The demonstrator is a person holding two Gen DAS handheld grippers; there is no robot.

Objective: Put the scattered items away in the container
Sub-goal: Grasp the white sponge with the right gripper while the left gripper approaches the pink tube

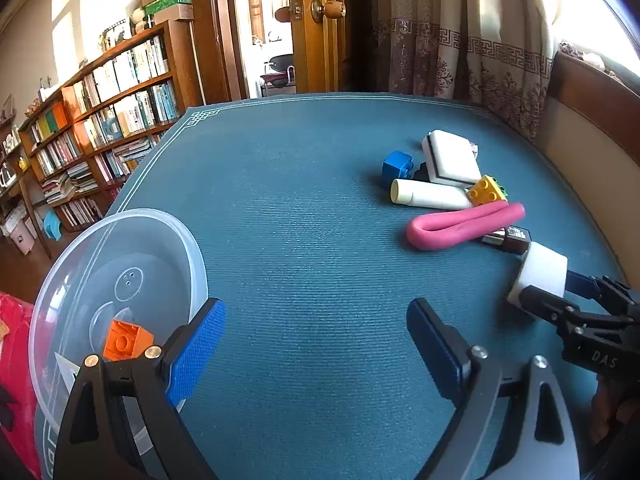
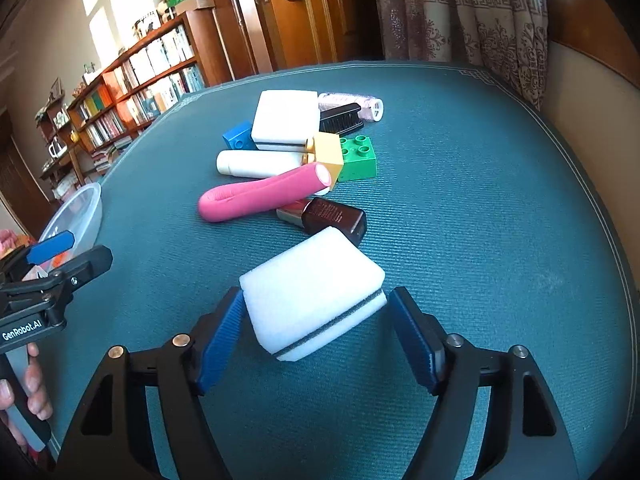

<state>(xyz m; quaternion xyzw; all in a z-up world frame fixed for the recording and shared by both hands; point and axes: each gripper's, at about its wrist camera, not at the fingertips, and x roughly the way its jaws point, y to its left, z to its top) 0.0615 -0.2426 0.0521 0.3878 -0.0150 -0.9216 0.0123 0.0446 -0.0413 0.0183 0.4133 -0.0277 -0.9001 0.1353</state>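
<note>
One sponge [image 2: 314, 294] sitting between wide-open right gripper [image 2: 316, 336] | squeezing it mid-body, staying level | left gripper [image 1: 316, 356] idling open by bowl [image 1: 192, 248]

I am seeing the clear bowl [image 1: 120, 240] running off the left wrist view's lower edge. The pink tube [image 2: 260, 196] is hiding part of the brown bottle [image 2: 336, 216]. The white sponge block [image 2: 286, 120] is covering the black brush's [image 2: 340, 118] near end. Bookshelf [image 1: 100, 128] spines are blurring beyond reading.
</note>
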